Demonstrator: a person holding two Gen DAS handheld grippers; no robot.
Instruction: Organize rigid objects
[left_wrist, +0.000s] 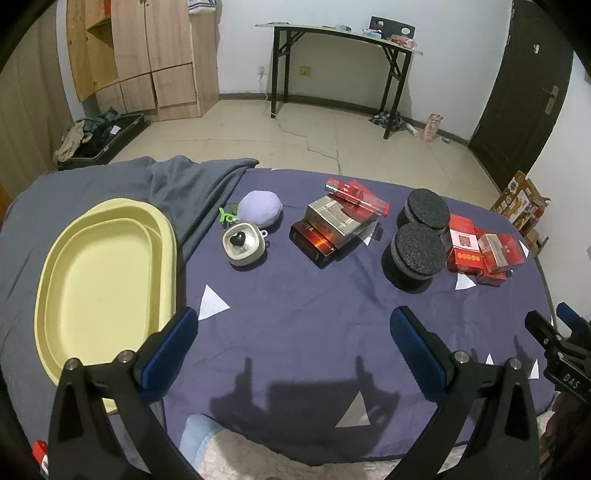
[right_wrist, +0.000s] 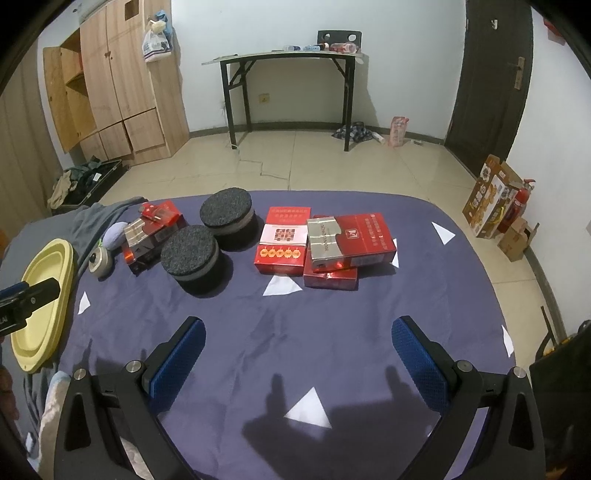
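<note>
Hovering both tools over the navy sheet (left_wrist: 295, 332), fingers spread and nothing in either.

My left tool (left_wrist: 293, 347) hangs released above bare sheet, with the yellow tray (left_wrist: 107, 280) just beside its left finger, lying partly on the grey blanket (left_wrist: 192, 184). My right tool (right_wrist: 297, 350) is equally spread over the near part of the sheet. Ahead of the left tool I see a small round case with a black heart (left_wrist: 243, 243), a lilac pouch (left_wrist: 260, 210) behind it, and a stack of brown and silver boxes (left_wrist: 332, 225) with a red one on top. Two black foam pucks (right_wrist: 210, 247) sit between that stack and the red cigarette packs (right_wrist: 325, 243), which are piled loosely ahead of my right tool.
</note>
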